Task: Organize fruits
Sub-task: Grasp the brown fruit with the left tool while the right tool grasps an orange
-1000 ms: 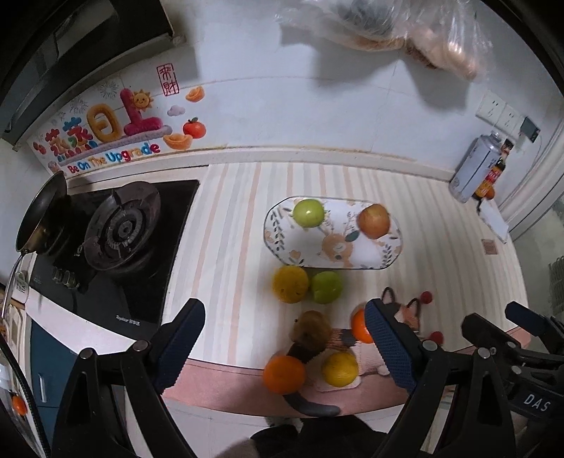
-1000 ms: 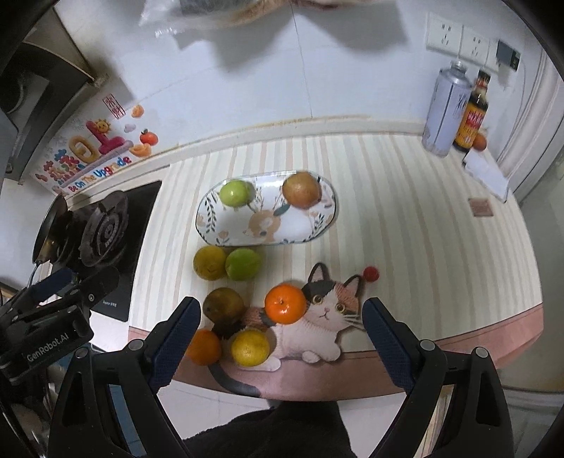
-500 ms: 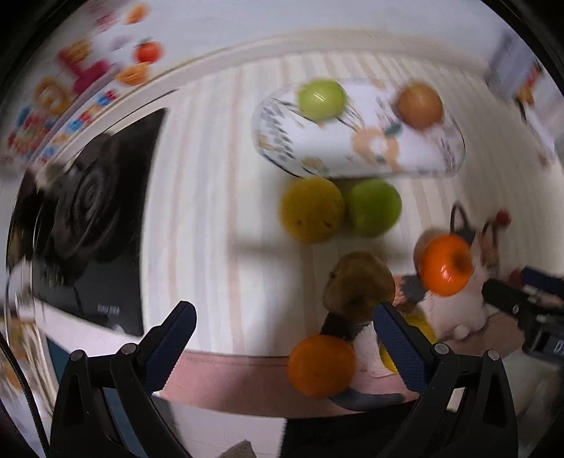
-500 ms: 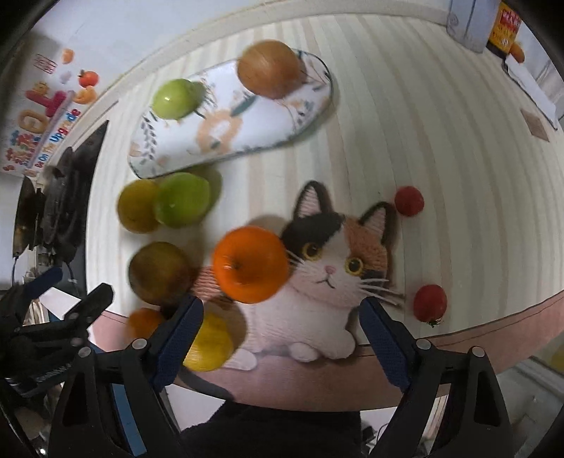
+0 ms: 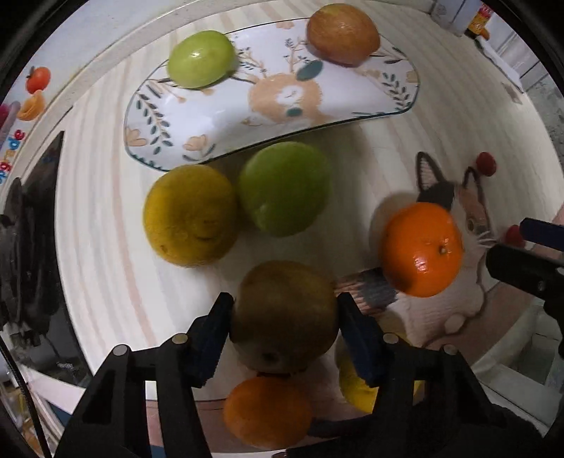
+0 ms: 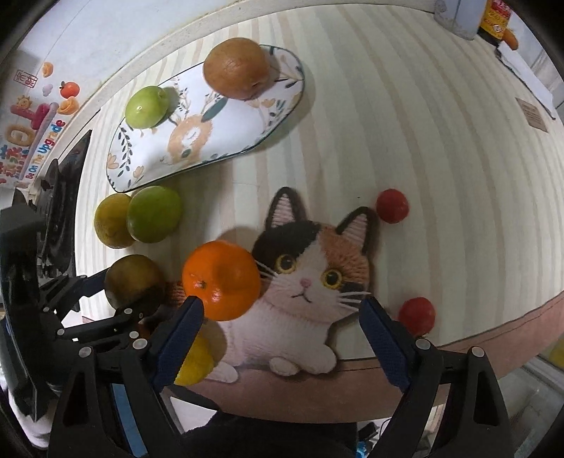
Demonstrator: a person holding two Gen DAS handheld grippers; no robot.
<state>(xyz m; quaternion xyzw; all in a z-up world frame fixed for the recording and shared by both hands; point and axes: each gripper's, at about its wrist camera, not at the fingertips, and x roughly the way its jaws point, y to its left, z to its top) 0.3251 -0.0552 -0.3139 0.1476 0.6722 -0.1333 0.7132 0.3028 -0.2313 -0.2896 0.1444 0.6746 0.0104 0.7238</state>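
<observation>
My left gripper (image 5: 283,313) is shut on a brown-green fruit (image 5: 283,317), which also shows in the right wrist view (image 6: 132,280). A patterned plate (image 5: 218,116) holds a green fruit (image 5: 201,58) and a brown fruit (image 5: 342,33). In front of the plate lie a yellow-green fruit (image 5: 190,215) and a green fruit (image 5: 283,188). An orange (image 5: 421,250) sits on the cat mat (image 6: 310,282). Another orange (image 5: 266,410) and a yellow fruit (image 5: 356,387) lie at the counter edge. My right gripper (image 6: 282,310) is open above the cat mat, its left finger beside the orange (image 6: 222,280).
A black gas stove (image 5: 24,239) stands at the left. Three small red fruits (image 6: 392,205) (image 6: 416,314) lie by the cat mat. A can and a bottle (image 6: 493,17) stand at the far right wall. The counter's pink front edge (image 6: 476,338) is close.
Both grippers moved down and forward toward the fruits. My left gripper closed on the brown-green fruit. My right gripper came down over the cat mat, still open.
</observation>
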